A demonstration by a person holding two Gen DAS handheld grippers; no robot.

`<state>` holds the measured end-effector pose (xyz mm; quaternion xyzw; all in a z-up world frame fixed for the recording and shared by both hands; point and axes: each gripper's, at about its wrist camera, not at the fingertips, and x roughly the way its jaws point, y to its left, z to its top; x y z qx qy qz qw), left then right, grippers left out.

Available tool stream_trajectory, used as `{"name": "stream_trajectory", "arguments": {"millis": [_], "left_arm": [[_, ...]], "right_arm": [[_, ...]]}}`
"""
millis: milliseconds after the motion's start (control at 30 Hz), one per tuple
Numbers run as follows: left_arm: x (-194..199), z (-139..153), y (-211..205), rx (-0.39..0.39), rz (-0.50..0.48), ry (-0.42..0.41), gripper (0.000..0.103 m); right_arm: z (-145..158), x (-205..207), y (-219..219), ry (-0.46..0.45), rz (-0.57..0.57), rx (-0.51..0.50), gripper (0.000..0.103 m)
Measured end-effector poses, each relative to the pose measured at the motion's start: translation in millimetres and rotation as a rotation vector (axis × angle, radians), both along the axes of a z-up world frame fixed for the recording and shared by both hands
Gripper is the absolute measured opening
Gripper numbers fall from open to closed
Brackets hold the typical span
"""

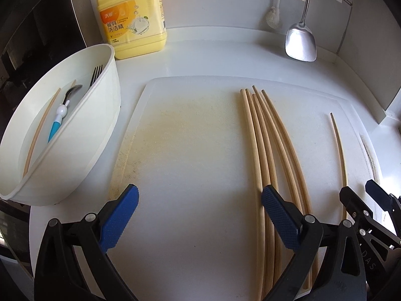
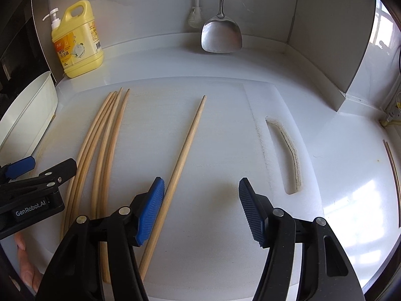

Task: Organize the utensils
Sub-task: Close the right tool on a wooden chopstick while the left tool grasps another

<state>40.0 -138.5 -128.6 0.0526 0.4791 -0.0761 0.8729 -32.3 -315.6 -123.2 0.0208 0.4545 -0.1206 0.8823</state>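
Note:
Several wooden chopsticks [image 1: 265, 135] lie bunched on the white cutting board [image 1: 190, 130]; they also show in the right wrist view [image 2: 105, 135]. A single chopstick [image 2: 184, 148] lies apart to their right, also in the left wrist view [image 1: 338, 140]. My left gripper [image 1: 200, 198] is open and empty over the board, its right finger above the bunch. My right gripper [image 2: 201, 190] is open and empty, its left finger [image 2: 150, 210] beside the single chopstick. A white holder [image 1: 82, 135] at the left contains a fork [image 1: 95, 75], a spoon [image 1: 71, 94] and chopsticks.
A yellow dish soap bottle [image 1: 132, 17] stands at the back left. A metal spatula [image 1: 300, 40] and a brush [image 1: 274, 12] hang on the back wall. The board has a handle slot [image 2: 285, 150] at its right. A wall corner [image 2: 351, 62] juts in at the right.

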Motion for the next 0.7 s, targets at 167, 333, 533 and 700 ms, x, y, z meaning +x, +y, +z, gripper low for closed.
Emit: {"name": "stream_trajectory", "arguments": {"millis": [167,333,533,700], "left_arm": [[0,-2,3,-0.017,0.013,0.005,0.098],[4,-9,-1,-0.023,0.017,0.013,0.098],[6,-8,-1,-0.007,0.048,-0.008,0.097],[2,-3,-10,-0.028,0.005,-0.022,0.066]], "right_arm": [[0,0,-1,-0.004,0.004,0.003,0.060],[-1,2,-2,-0.005,0.009,0.001,0.060],[-2,6,0,-0.016,0.026,-0.006,0.060],[-2,10,5,-0.035,0.068,-0.009,0.043]]}}
